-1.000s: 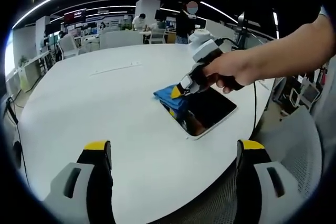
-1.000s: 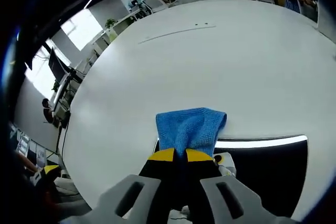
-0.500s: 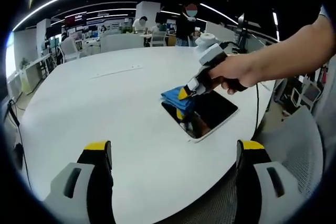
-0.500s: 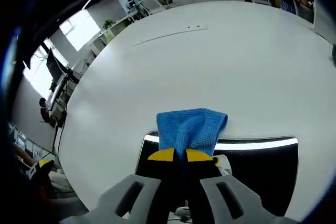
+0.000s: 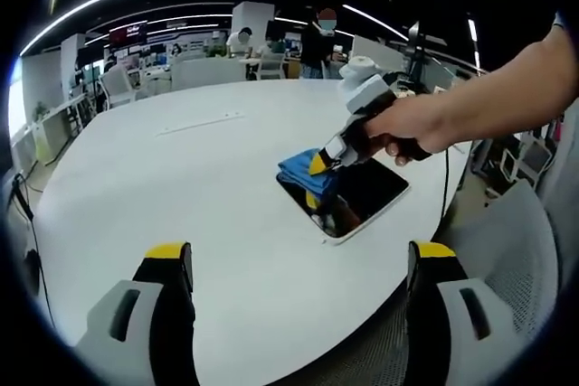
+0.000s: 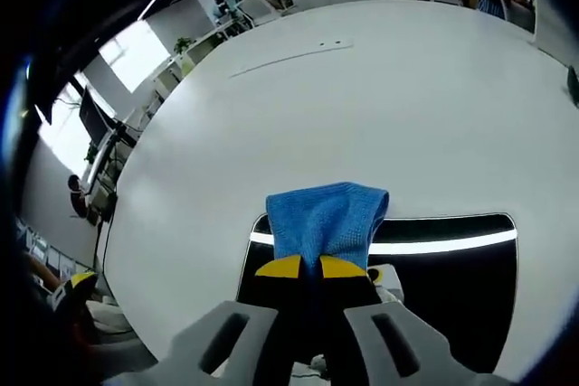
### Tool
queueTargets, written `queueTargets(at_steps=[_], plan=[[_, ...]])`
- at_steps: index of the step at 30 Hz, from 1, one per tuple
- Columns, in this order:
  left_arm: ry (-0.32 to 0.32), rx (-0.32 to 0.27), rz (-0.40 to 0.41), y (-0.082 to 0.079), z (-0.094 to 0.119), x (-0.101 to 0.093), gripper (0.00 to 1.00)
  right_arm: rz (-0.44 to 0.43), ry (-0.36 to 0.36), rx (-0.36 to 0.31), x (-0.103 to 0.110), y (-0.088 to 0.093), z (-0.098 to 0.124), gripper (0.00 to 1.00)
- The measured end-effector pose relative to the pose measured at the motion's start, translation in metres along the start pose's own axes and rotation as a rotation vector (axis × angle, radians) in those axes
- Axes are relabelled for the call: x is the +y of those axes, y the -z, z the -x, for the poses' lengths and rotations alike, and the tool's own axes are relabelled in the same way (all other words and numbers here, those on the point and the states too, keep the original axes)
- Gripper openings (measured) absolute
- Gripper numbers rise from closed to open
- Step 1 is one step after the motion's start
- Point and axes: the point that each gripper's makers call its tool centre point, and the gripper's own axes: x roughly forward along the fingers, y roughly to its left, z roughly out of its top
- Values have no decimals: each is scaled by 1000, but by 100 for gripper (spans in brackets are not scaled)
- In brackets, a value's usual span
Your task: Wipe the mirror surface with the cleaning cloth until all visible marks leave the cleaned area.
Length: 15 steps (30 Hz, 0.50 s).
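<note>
My right tongs (image 6: 301, 268) pinch the fuzzy blue cloth (image 6: 326, 221) on the dark flat mirror (image 6: 452, 277); left tongs (image 5: 298, 264) wide. Push hard, the mirror could slide off the white surface (image 5: 181, 178)

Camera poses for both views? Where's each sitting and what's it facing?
Left gripper view: rides the open left gripper held back above the table, facing the mirror, right gripper and a hand.
Right gripper view: rides the right gripper, shut on the cloth, looking down at the mirror.
Shared: cloth, mirror, table.
</note>
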Motion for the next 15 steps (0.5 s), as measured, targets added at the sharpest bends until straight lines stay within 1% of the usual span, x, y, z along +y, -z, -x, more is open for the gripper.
queueTargets(at_steps=[5, 15], plan=[[-8, -5, 5, -1, 1, 2, 99, 36, 9, -2, 5, 14, 8, 0], [-7, -40, 13, -7, 4, 1, 99, 20, -4, 8, 12, 39, 23, 0]])
